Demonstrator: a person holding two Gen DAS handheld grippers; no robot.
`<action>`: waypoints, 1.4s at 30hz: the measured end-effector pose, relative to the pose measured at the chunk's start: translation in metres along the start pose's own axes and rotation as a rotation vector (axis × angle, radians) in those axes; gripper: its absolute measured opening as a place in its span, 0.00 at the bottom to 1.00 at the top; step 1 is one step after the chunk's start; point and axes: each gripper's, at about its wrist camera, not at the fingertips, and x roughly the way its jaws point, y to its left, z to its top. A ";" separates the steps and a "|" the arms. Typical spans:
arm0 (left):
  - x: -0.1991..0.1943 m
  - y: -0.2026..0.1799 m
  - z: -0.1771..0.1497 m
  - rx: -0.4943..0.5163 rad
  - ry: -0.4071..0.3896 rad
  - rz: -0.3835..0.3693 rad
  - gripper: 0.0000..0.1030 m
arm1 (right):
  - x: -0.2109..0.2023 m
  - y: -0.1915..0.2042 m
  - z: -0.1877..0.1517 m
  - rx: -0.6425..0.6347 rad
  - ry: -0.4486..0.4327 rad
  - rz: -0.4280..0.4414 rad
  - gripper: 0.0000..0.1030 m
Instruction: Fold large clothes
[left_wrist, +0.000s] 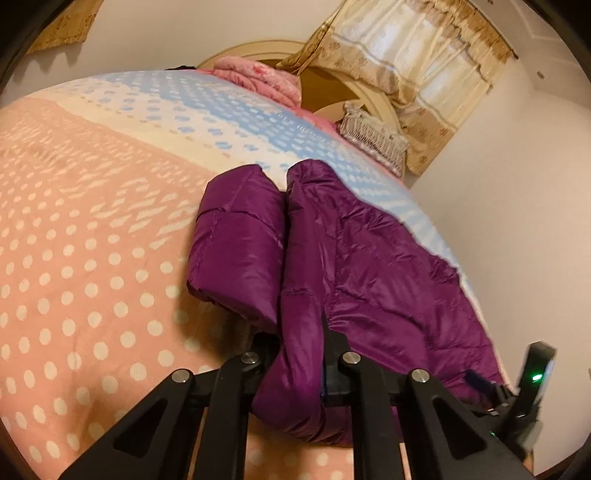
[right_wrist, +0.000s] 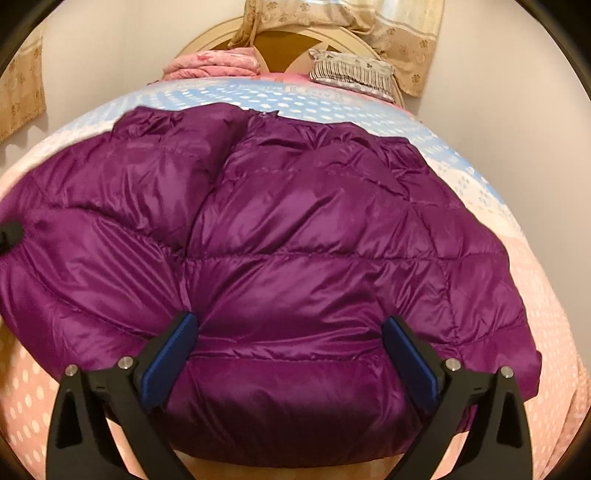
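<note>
Handling this purple down jacket (right_wrist: 295, 236) calls for a judgement about its fabric: it looks puffy, light and very soft, with a glossy quilted shell that will likely slide against itself and against your pads. It lies spread across the bed (left_wrist: 92, 258), on a pink and blue dotted cover, its lower hem toward you and its collar end toward the headboard (right_wrist: 280, 40).

Your left gripper (left_wrist: 295, 365) has its jaws drawn together on a bunched fold of the jacket at its left edge, the cloth squeezed up between the black fingers; just beyond it a sleeve (left_wrist: 236, 251) lies doubled over on the cover. Your right gripper (right_wrist: 291, 354) stands with its jaws wide apart, blue pads either side of the hem and not pressing on it, so nothing is held there yet.

Take hold at seams or the stitched hem band, where the filling is thin and the pads can bite; a grip on a fat quilted panel will probably squirm loose. Expect trapped air to make folds spring back, so press each one flat.

Beyond the jacket, a folded pink quilt (right_wrist: 214, 62) and a striped pillow (right_wrist: 351, 72) sit near the headboard, well apart from your work.
</note>
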 end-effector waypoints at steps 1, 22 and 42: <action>-0.005 -0.001 0.003 -0.004 -0.008 -0.013 0.10 | 0.000 0.000 0.000 0.019 0.005 0.005 1.00; -0.086 -0.132 0.041 0.325 -0.199 -0.034 0.09 | -0.087 -0.101 0.002 0.131 -0.161 0.083 1.00; 0.086 -0.312 -0.106 0.967 0.113 -0.093 0.13 | -0.061 -0.282 -0.094 0.536 -0.008 -0.134 1.00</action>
